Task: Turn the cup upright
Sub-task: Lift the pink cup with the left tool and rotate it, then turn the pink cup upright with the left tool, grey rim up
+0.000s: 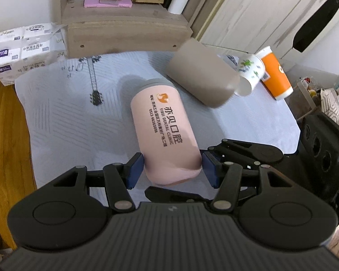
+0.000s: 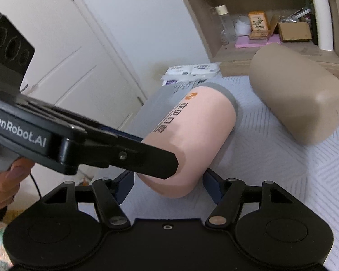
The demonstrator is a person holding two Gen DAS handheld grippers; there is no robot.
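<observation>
Left gripper: blue pads touching both flanks of the pink cup, which lies on the quilted cloth. Right gripper straddles its base; contact unclear. I'd confirm grip, then pivot slowly.

A wooden shelf unit stands against the white wall at the table's far edge; white panelled doors and wood floor flank it.
</observation>
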